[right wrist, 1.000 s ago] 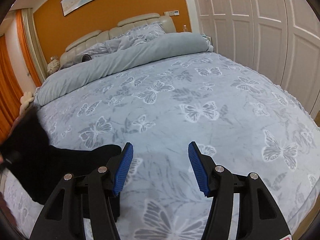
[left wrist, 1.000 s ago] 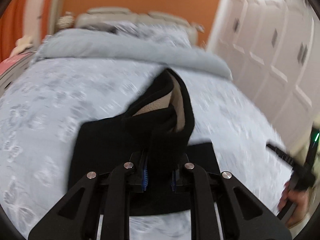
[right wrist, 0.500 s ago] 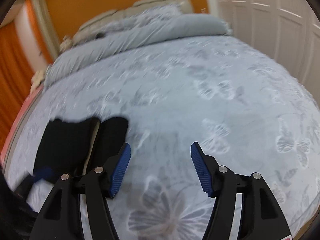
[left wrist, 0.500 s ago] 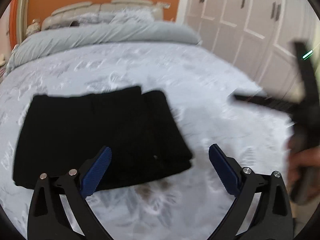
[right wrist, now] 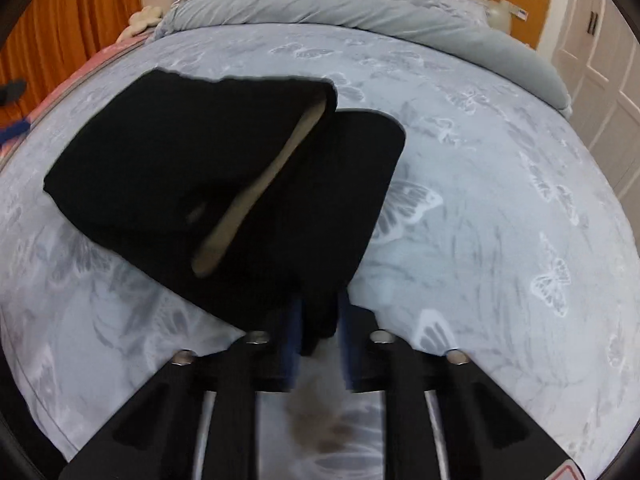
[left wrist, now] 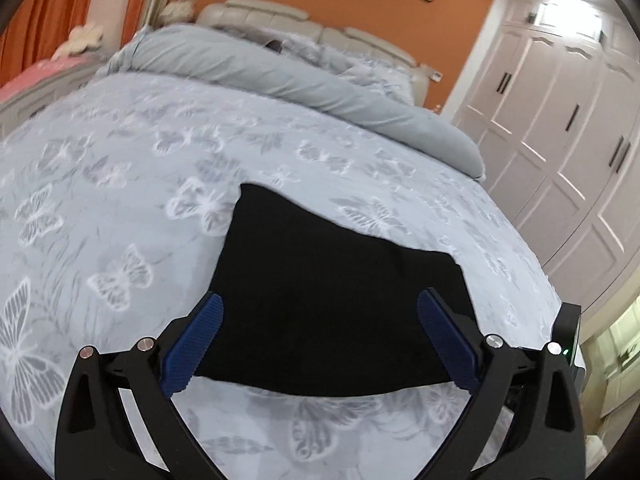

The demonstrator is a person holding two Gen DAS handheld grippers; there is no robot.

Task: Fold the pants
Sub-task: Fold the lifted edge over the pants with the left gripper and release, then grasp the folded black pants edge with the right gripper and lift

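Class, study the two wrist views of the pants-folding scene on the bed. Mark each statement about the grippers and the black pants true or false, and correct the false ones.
1. The right gripper is shut on an edge of the black fleece-lined pants. True.
2. The left gripper also clamps the pants. False: its jaws stand wide open, holding nothing.
3. The pants lie on a pale blue butterfly-print bedspread. True.
4. The lining showing at the fold is bright red. False: it is beige.
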